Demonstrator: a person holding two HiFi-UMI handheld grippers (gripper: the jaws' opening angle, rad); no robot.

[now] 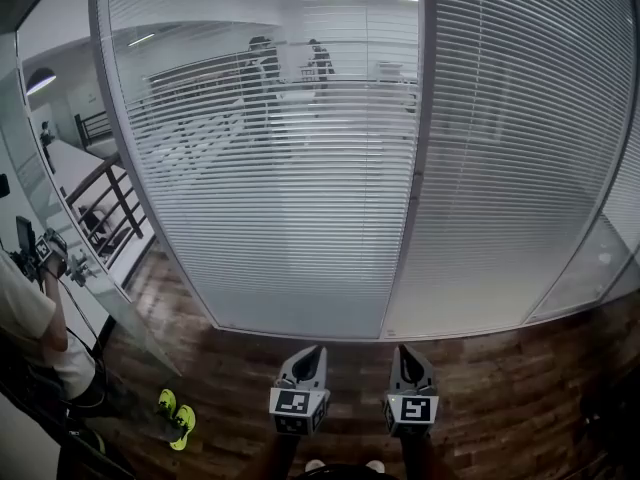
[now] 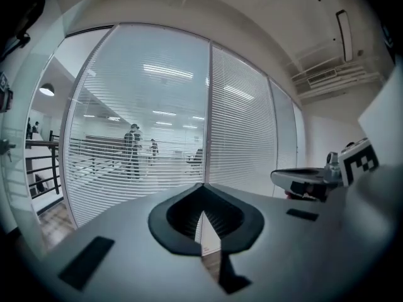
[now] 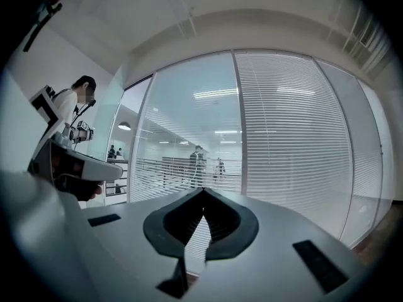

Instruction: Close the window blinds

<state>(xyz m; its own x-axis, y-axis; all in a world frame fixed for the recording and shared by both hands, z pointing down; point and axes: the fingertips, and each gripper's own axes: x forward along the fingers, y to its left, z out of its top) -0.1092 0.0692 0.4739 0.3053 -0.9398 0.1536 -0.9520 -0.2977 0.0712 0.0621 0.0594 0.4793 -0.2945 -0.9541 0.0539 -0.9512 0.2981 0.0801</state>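
Note:
White slatted blinds hang behind a glass wall ahead of me. On the left panel (image 1: 270, 188) the slats stand open and the office behind shows through. The right panel (image 1: 515, 168) looks denser and hides more. A grey post (image 1: 418, 178) divides the two. My left gripper (image 1: 311, 351) and right gripper (image 1: 403, 350) hover side by side low in the head view, well short of the glass. Each is shut with nothing in it. The left gripper view has its tips (image 2: 203, 186) meeting before the left panel (image 2: 145, 143). The right gripper view shows the same closed tips (image 3: 203, 192).
A person (image 1: 35, 318) in a white top stands at the far left beside a slanted glass pane, with yellow-green shoes (image 1: 176, 414) on the wood floor (image 1: 500, 398). Beyond the glass are a dark railing (image 1: 112, 203) and two distant people (image 1: 262, 63).

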